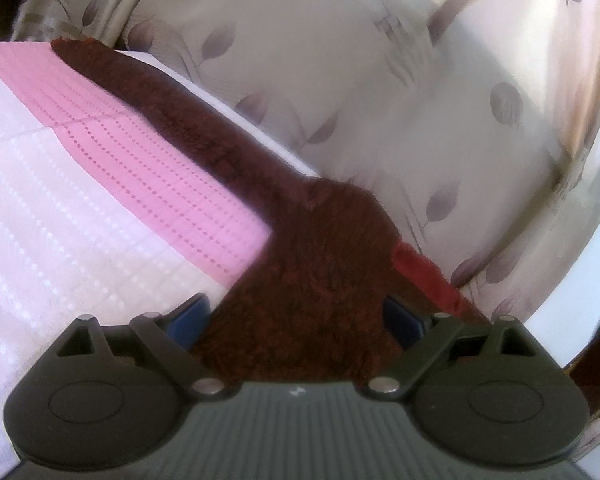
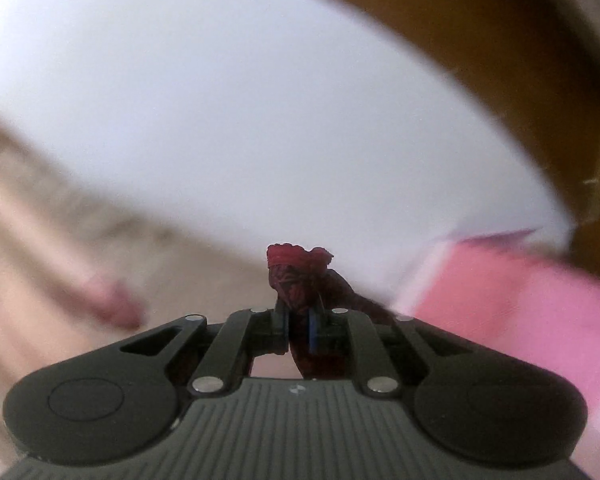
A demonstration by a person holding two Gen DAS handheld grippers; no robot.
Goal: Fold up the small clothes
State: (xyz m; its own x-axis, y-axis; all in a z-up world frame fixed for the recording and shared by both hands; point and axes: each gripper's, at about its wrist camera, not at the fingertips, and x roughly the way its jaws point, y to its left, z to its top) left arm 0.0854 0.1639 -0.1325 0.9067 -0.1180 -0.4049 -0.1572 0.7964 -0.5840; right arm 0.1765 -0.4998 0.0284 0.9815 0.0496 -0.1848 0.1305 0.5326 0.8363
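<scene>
In the left wrist view a white textured cloth (image 1: pixel 60 208) fills the left of the frame, with a pink waffle-knit piece (image 1: pixel 140 148) lying on it. Just right of the pink runs the dark maroon fuzzy garment (image 1: pixel 300 272), stretching from the upper left down to the bottom centre, where it bunches between the blue pads of the left tongs (image 1: pixel 298 316) — the jaws stand wide apart, and whether they press on the fabric I cannot tell. A leaf-patterned curtain (image 1: pixel 380 80) hangs across the right.

In the right wrist view, blurred throughout, the right tongs (image 2: pixel 298 326) are pinched almost shut on a tuft of the same garment (image 2: pixel 300 272), poking up at lower centre — pink fabric shows at lower right.
</scene>
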